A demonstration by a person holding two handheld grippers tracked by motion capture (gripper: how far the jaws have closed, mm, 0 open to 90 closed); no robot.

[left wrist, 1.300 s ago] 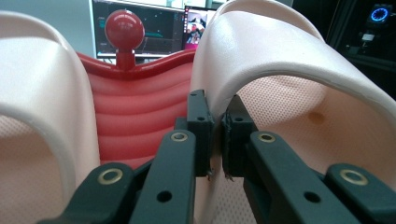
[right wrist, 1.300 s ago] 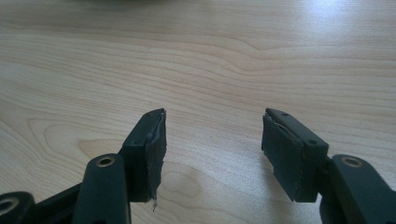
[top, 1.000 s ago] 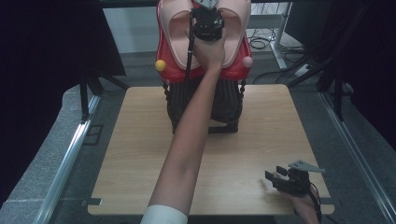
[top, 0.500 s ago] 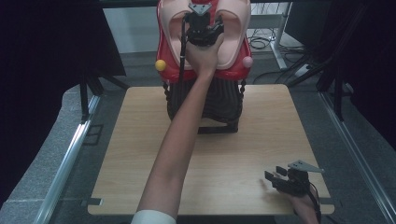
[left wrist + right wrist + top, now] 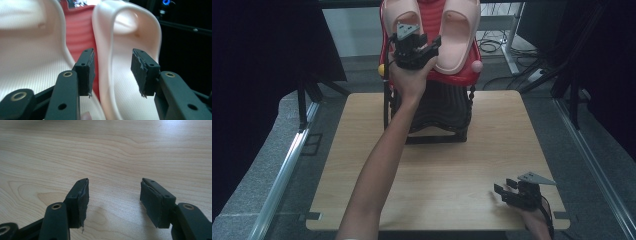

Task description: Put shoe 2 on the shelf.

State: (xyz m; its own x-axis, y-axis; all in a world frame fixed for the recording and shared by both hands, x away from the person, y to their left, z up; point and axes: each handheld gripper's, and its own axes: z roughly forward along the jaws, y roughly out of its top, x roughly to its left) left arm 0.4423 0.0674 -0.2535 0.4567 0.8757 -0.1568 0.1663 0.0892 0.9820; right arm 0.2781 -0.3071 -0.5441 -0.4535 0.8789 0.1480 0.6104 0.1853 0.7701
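Two pale pink slippers lean side by side on a red ribbed rack [image 5: 451, 78] at the far edge of the table: the left slipper [image 5: 409, 11] and the right slipper [image 5: 460, 35]. My left gripper [image 5: 428, 44] is raised in front of them. In the left gripper view, the left gripper [image 5: 113, 72] has just been opening its jaws. They straddle the inner rim of the right slipper [image 5: 125, 40] without pressing on it. The left slipper [image 5: 30, 50] and the red rack [image 5: 80, 30] lie beside it. My right gripper [image 5: 503, 191] rests open near the table's front right corner, and in its own view the right gripper [image 5: 113, 200] has bare wood between its jaws.
The rack sits on a black wire stand [image 5: 437, 107] at the back of the wooden table [image 5: 437, 170]. A yellow knob [image 5: 382, 69] and a pink knob [image 5: 476, 66] stick out from the rack's sides. Dark screens and cables surround the table.
My left gripper has come down and towards the near left from the top of the slippers, and its jaws have opened. The right gripper has stayed put.
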